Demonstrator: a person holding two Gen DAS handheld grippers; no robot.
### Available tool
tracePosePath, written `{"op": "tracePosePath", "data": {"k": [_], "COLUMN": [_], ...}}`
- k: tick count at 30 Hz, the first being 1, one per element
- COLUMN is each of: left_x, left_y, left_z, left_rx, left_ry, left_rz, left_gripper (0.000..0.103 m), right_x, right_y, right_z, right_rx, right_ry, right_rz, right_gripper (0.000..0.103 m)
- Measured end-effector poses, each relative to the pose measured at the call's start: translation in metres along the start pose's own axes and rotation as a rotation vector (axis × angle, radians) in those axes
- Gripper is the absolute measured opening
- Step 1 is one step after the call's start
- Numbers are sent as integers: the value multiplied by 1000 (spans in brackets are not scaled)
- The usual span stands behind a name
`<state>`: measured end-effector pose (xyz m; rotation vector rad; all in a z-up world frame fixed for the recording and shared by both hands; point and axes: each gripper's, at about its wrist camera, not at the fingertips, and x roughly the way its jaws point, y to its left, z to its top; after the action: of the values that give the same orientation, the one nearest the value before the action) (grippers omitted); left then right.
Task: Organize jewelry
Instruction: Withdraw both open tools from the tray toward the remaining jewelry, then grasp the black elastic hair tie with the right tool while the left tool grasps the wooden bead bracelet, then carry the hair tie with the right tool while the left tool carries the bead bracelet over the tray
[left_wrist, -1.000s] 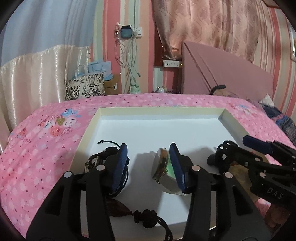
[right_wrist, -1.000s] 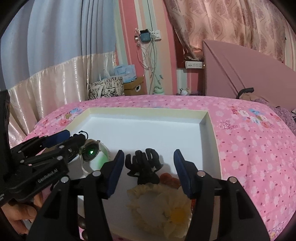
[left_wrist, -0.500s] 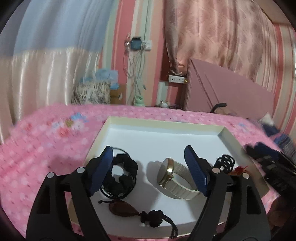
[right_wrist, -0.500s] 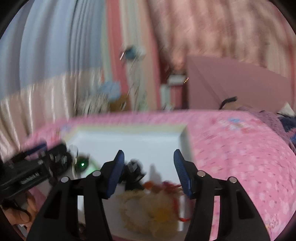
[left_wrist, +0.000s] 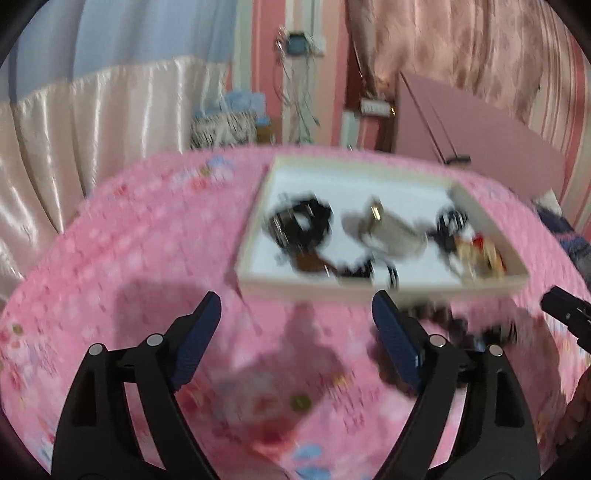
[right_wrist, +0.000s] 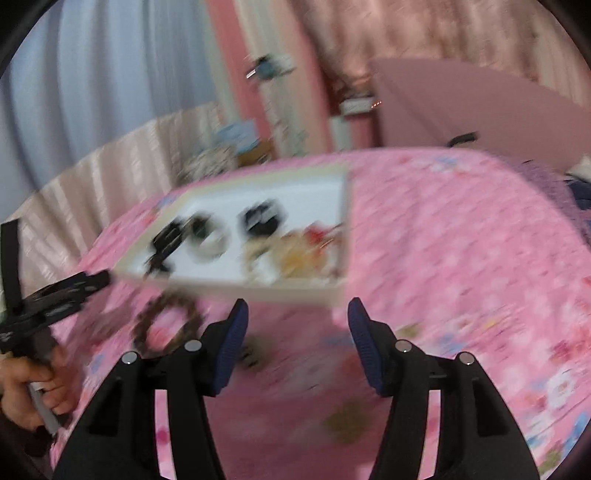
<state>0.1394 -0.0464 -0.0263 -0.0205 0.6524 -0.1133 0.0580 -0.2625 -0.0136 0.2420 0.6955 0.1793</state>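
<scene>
The tray (left_wrist: 384, 286) of jewelry lies beyond both spread, empty tools (left_wrist: 295, 314) (right_wrist: 295, 314).

A pink floral bedspread (left_wrist: 155, 258) is seen under a cream-rimmed white tray (left_wrist: 373, 286). Blue pads are shown on each black hand-held gripper (right_wrist: 293, 332).

Both views are smeared by motion blur, worst across the pink bedspread (left_wrist: 140, 258) and the small things in the white tray (left_wrist: 373, 286), whose shapes run together. The gripper fingers (left_wrist: 195, 339) near the lens stay fairly sharp. Light is soft, even indoor light with a pink cast; dull shadows lie on the bedspread below the tray. Glare streaks the satin curtain (left_wrist: 92, 122) at the far left. The fisheye bends straight lines, and the corners go black.
</scene>
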Motion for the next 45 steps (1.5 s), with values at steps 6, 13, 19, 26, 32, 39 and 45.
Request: {"op": "tracePosePath", "data": {"k": [6, 13, 19, 26, 32, 39, 45], "left_x": [11, 32, 44, 35, 29, 25, 15], "left_y": [-23, -41, -35, -39, -36, -30, -21], "left_z": [-11, -12, -11, -15, -21, -22, -24], "left_rx": [58, 127, 97, 116, 115, 96, 74], "left_ry": [48, 137, 206, 168, 158, 146, 111], "left_rz": [2, -21, -78, -96, -128, -152, -159], "left_gripper": [83, 83, 83, 62, 32, 21, 17], "right_x": [23, 45, 57, 43, 33, 26, 22], "right_y": [32, 55, 50, 48, 38, 37, 37], "right_z": [-10, -13, -14, -13, -10, -9, -9], "right_rx": [-74, -183, -169, -152, -107, -97, -95], "right_ry": [76, 170, 222, 154, 109, 73, 51], "right_rz": [5, -32, -68, -56, -41, -43, -47], "right_gripper": [57, 57, 47, 42, 42, 43, 43]}}
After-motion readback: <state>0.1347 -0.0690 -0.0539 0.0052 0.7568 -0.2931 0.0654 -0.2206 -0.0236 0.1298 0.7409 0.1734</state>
